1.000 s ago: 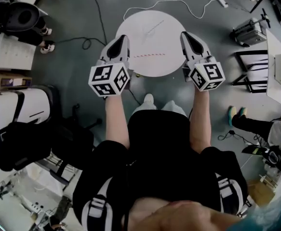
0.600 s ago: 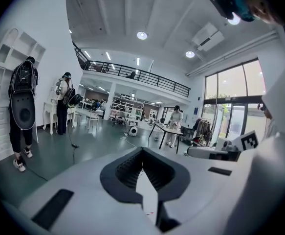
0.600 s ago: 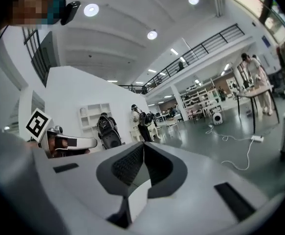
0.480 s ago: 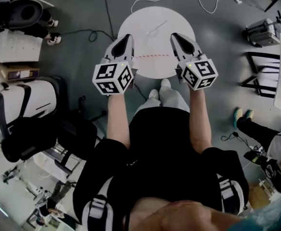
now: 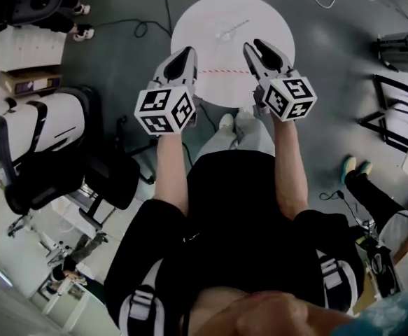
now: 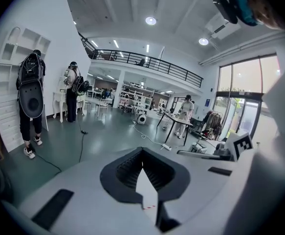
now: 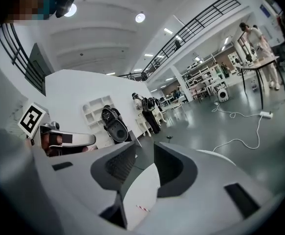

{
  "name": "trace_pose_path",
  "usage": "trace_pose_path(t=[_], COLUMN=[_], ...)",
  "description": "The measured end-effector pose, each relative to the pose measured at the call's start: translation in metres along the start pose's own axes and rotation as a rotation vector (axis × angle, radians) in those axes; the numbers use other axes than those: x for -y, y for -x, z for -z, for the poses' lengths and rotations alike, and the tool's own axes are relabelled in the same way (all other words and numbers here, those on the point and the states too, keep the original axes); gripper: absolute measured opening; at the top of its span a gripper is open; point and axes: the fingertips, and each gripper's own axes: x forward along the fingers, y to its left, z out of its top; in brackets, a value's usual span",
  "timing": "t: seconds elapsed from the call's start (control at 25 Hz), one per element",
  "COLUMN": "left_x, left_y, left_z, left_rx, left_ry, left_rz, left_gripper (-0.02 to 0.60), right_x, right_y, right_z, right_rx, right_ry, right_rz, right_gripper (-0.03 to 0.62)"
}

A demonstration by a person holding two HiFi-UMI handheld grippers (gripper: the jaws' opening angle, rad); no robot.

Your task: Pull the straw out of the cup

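Straw (image 5: 221, 71) lies flat on the table (image 5: 259, 12), between the two grippers. Left gripper (image 5: 187, 50) is closed and empty; right gripper (image 5: 254, 45) is opening, nothing between its jaws.

Glossy grey floor (image 5: 120, 82), black cable (image 6: 80, 148) trailing across it. Round white table (image 5: 210, 19). Ceiling spotlights (image 6: 150, 20) lit. Railed balcony (image 6: 147, 62) along far wall. Tall windows (image 6: 240, 97) opposite white wall shelves (image 6: 15, 53).

The small clear thing (image 5: 231, 28) on the tabletop (image 5: 273, 19) is too tiny for us to name, perhaps the cup; the left end of the striped straw (image 5: 221, 71) lies behind the left gripper (image 5: 187, 50).
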Motion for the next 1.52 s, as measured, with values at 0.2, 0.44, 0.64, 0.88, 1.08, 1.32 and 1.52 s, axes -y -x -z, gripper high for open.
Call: trace_pose_path(t=[0.2, 0.44, 0.64, 0.88, 1.08, 1.32, 1.52], left_x=[0.005, 0.011, 0.024, 0.032, 0.026, 0.014, 0.004], left_y=[-0.010, -0.021, -0.032, -0.037, -0.030, -0.025, -0.018], left_z=[0.015, 0.026, 0.031, 0.038, 0.045, 0.054, 0.057], left_rx=[-0.047, -0.074, -0.112, -0.107, -0.130, -0.146, -0.154], left_ry=[-0.009, -0.014, -0.148, -0.046, -0.041, -0.023, -0.011], left_rz=[-0.019, -0.024, -0.034, -0.013, -0.039, -0.082, -0.104], left_gripper=[0.008, 0.008, 0.009, 0.008, 0.008, 0.008, 0.008], right_x=[0.032, 0.061, 0.082, 0.104, 0.106, 0.116, 0.112], right_y=[-0.016, -0.042, -0.059, -0.074, -0.094, -0.114, -0.122], right_z=[0.010, 0.042, 0.062, 0.078, 0.090, 0.104, 0.103], right_rx=[-0.004, -0.050, -0.072, -0.080, -0.122, -0.157, -0.145], right_ry=[-0.045, -0.100, -0.137, -0.180, -0.161, -0.140, -0.119], right_rz=[0.015, 0.040, 0.058, 0.059, 0.052, 0.063, 0.033], right_gripper=[0.117, 0.117, 0.117, 0.117, 0.116, 0.093, 0.038])
